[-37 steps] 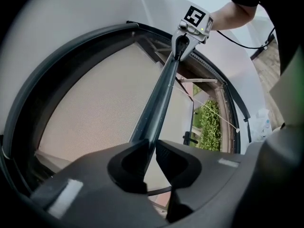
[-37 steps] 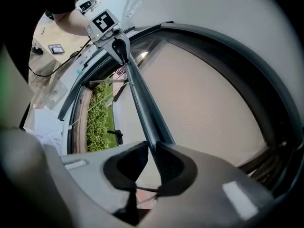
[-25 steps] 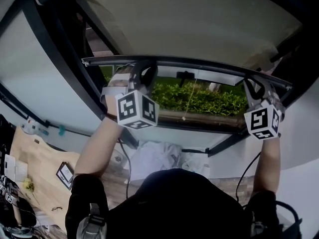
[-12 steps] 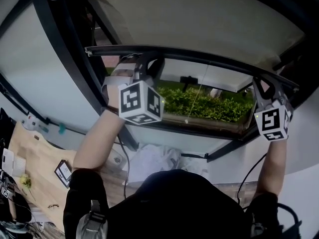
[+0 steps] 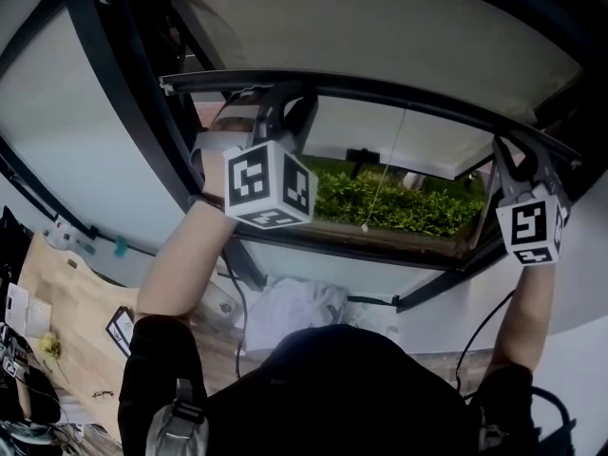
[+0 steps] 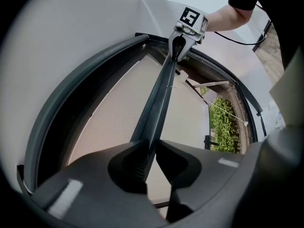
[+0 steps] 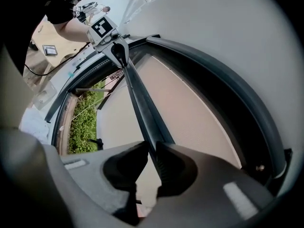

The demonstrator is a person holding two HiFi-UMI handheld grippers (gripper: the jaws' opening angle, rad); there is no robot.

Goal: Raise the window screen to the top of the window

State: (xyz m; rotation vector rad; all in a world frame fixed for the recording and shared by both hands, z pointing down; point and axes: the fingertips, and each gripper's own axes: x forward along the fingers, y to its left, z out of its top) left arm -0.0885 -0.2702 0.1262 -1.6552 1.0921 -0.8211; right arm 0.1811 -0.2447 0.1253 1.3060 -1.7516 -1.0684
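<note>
The window screen is beige mesh (image 5: 380,27) ending in a dark bottom bar (image 5: 399,107) that spans the window opening. My left gripper (image 5: 282,100) is shut on the bar near its left end, with its marker cube below. Near the bar's right end, my right gripper (image 5: 518,157) is also shut on it. In the left gripper view the bar (image 6: 159,99) runs from the closed left gripper (image 6: 152,148) away to the right gripper (image 6: 177,51). The right gripper view mirrors this: bar (image 7: 142,108), right gripper (image 7: 152,152), left gripper (image 7: 119,53) far off.
A dark window frame (image 5: 123,112) surrounds the opening. A thin pull cord (image 5: 382,183) hangs from the bar in front of a green hedge (image 5: 408,207) outside. White cloth (image 5: 294,302) lies on the sill. A wooden table (image 5: 66,302) with small items stands at lower left.
Both grippers have risen together with the bottom bar held between them. The open gap under the bar is taller and shows more of the hedge.
</note>
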